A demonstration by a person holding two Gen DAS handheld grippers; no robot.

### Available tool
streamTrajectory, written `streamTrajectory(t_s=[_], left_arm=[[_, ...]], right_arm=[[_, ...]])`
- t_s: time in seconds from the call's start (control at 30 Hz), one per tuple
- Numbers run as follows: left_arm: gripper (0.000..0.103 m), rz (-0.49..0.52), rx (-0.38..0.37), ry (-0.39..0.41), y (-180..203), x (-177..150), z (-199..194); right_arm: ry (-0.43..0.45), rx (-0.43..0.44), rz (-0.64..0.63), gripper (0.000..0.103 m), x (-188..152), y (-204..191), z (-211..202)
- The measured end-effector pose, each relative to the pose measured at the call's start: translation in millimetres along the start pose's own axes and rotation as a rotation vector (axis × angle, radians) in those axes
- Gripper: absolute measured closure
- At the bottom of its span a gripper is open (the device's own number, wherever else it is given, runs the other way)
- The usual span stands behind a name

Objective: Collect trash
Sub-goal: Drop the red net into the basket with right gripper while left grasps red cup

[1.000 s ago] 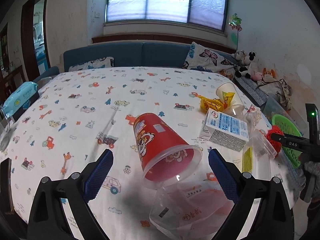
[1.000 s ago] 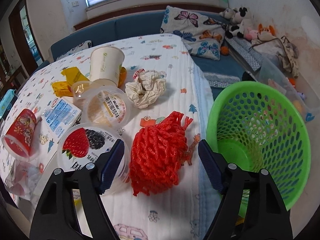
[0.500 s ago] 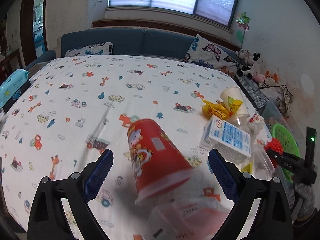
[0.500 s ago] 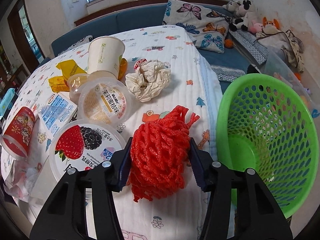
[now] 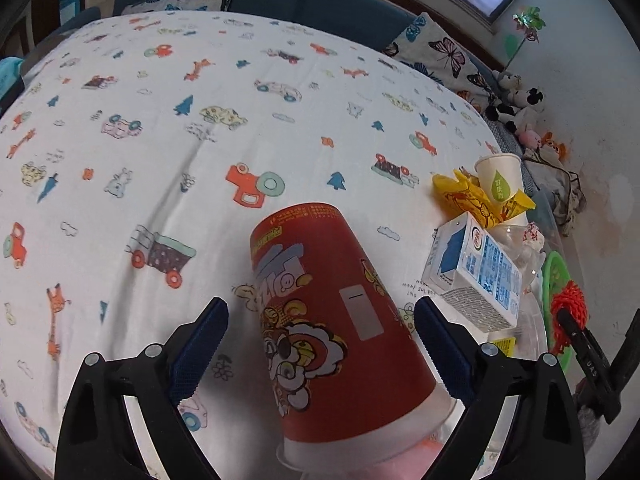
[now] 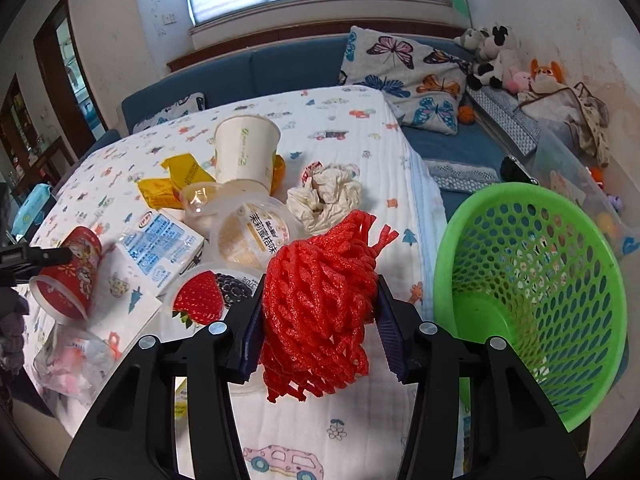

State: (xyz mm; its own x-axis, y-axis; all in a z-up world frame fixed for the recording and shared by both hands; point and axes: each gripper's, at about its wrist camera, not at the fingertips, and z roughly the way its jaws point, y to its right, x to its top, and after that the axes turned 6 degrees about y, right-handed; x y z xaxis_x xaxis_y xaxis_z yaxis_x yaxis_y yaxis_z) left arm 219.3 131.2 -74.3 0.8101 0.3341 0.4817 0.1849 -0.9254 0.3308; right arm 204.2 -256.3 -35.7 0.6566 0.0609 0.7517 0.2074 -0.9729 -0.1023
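The red cup (image 5: 336, 320) hides its own mouth and the crumpled clear bag (image 6: 70, 360) beneath, blurred in the right view; the red foam net (image 6: 320, 292) covers the strawberry lid's (image 6: 204, 300) right half.

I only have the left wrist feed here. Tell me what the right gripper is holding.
Observer: The right gripper is shut on the red foam net, pads pressing both sides.
Operator: Report where the bin is relative to it.
Observer: The green basket stands just right of the net in the right wrist view, beyond the edge of the table, mouth tilted toward the camera.
Operator: Say what is inside it.
Observer: Nothing shows on its bottom; only green mesh is visible.
Operator: Name the trash hidden behind the milk carton for me.
Observer: A crumpled white paper wad lies on the tablecloth, behind the net and two clear dessert cups.
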Motion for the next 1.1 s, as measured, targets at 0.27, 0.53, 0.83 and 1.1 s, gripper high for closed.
streamTrajectory(t_s=[0.27,0.53,0.83,1.1], left_arm=[[0.027,0.016,-0.062,-0.043,10,-1,13],[0.033,0.092,-0.092,0.009,35,3,-9],[0.033,0.191,-0.210,0.060,102,14,-40],[0.033,0.332,-0.336,0.054,203,18,-37]], right_arm=[[0.024,-0.023,0.023,0.053,-3,15,-16],[0.041,-0.073,0.072,0.053,-5,47,-26],[0.027,-0.170,0.126,0.051,-14,98,-25],[0.006,-0.241,0.139,0.040,-23,137,-20]])
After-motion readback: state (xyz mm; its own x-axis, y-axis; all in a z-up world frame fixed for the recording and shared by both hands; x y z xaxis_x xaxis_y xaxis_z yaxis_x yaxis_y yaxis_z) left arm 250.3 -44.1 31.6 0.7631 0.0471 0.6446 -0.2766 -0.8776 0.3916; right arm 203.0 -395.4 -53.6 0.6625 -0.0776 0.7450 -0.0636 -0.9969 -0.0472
